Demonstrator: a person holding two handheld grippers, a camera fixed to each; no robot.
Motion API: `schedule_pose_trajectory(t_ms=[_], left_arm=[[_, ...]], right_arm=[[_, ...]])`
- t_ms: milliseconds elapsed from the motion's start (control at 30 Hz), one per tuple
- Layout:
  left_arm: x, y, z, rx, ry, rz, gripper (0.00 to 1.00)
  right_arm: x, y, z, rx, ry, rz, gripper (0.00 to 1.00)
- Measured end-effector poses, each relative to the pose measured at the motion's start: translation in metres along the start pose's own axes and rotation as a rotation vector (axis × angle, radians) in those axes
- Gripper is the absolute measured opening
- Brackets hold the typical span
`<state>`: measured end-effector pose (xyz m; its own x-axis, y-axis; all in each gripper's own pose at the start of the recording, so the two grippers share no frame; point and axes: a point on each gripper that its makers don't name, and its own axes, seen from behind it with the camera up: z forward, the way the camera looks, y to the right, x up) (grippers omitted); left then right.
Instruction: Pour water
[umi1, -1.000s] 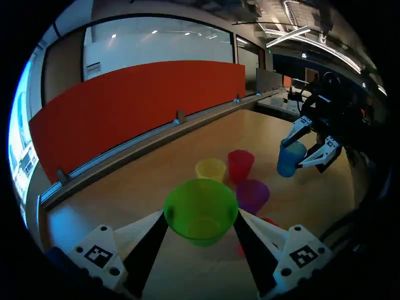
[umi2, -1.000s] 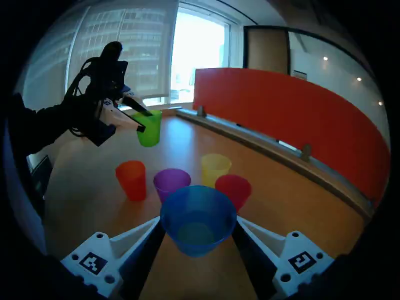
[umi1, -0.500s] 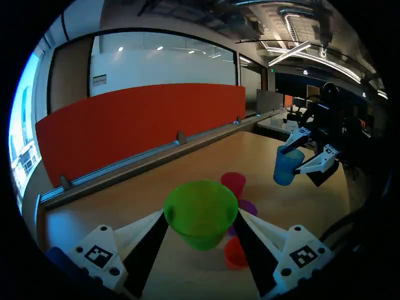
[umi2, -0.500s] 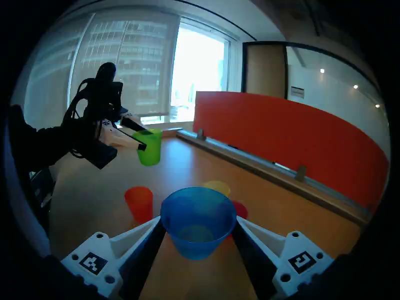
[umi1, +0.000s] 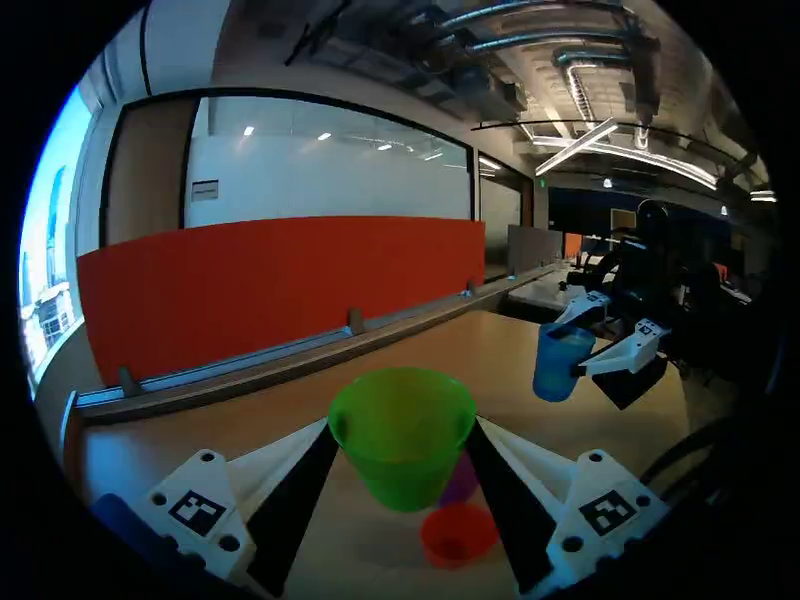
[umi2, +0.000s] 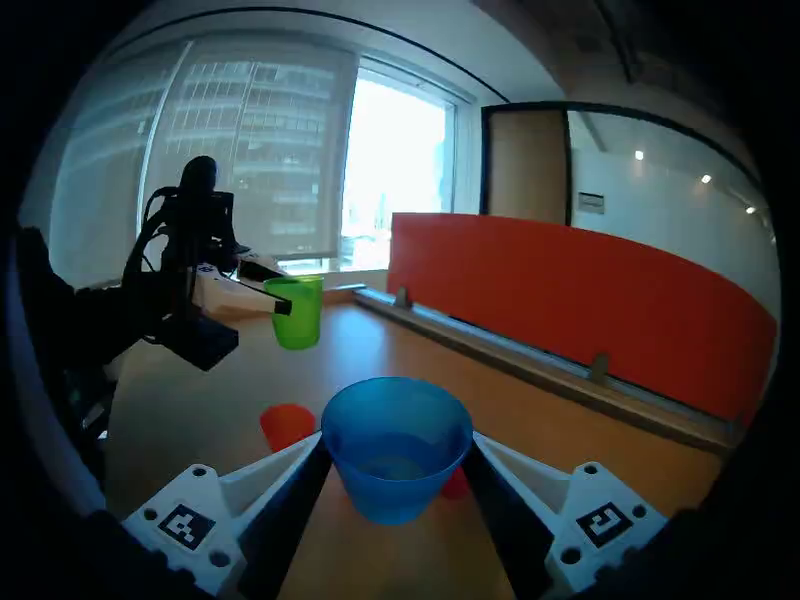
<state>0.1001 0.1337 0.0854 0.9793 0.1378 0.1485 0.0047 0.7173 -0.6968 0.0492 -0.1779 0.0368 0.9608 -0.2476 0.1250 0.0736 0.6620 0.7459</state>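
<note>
My left gripper (umi1: 402, 462) is shut on a green cup (umi1: 403, 434), held upright above the wooden table (umi1: 500, 350). My right gripper (umi2: 397, 478) is shut on a blue cup (umi2: 396, 445), also upright, with a little water at its bottom. In the left gripper view the blue cup (umi1: 556, 362) hangs at the right in the other gripper. In the right gripper view the green cup (umi2: 296, 311) hangs at the left, held by a dark-sleeved arm (umi2: 90, 320). An orange cup (umi1: 458, 533) and a purple cup (umi1: 461, 480) stand on the table below the green one.
An orange cup (umi2: 286, 423) and the edge of a red cup (umi2: 456, 486) stand on the table behind the blue cup. A red partition (umi1: 280, 275) with a metal rail (umi1: 300, 352) runs along the table's far side. Large windows (umi2: 240, 170) lie beyond.
Both grippers have risen with their cups and levelled out. The cups standing on the table have dropped low in both views; the yellow one has gone behind the held cups.
</note>
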Motion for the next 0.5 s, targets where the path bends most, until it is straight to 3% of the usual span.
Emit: schedule_pose_trajectory(t_ms=[500], left_arm=[[0.013, 0.018, -0.008, -0.015, 0.072, -0.014, 0.87]], right_arm=[[0.018, -0.004, 0.001, 0.005, 0.044, -0.002, 0.90]])
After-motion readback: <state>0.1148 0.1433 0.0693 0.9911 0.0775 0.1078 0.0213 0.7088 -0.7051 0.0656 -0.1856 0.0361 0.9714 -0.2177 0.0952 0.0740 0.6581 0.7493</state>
